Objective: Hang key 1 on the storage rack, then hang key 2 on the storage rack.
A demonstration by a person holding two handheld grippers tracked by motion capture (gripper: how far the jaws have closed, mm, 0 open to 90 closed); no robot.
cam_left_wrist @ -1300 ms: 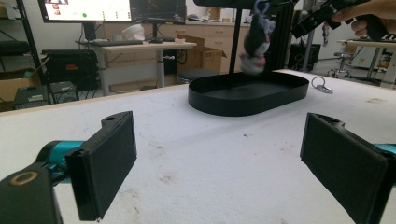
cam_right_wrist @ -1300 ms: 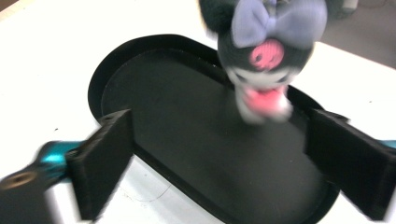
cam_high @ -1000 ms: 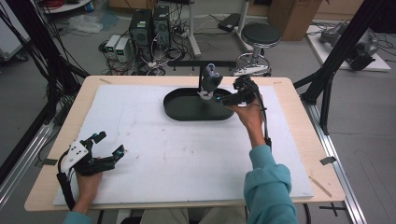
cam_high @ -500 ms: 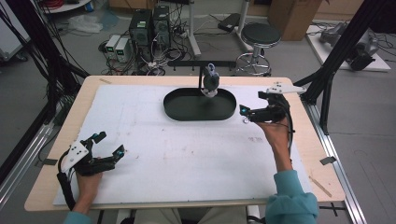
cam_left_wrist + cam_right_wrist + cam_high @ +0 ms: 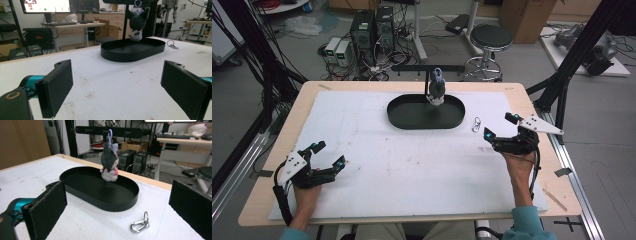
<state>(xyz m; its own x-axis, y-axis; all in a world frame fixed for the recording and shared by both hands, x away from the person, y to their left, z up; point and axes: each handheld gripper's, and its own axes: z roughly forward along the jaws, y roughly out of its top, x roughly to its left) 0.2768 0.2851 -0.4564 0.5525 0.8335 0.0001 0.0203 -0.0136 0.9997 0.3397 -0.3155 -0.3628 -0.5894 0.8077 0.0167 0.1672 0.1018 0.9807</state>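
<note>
Right claw (image 5: 495, 126) sits near the counter's (image 5: 412, 175) right edge, held by a hand (image 5: 519, 162); jaws spread wide, nothing between them. Left claw (image 5: 328, 155) sits near the front left corner, also held by a hand (image 5: 304, 192); jaws wide apart and empty; in the left gripper view both black pads stand well clear of each other above the white surface.

Silver carabiner (image 5: 476, 124) lies flat on the counter, just beside the right end of the black oval tray (image 5: 412, 116) and just ahead of the right claw; not touched by either claw. Tray stands toward the counter's far edge, about midway along it. Plush keychain toy (image 5: 436, 89) hangs by its purple loop from a black bar (image 5: 120, 131) over the tray's far rim; its feet appear to be just above the tray.
</note>
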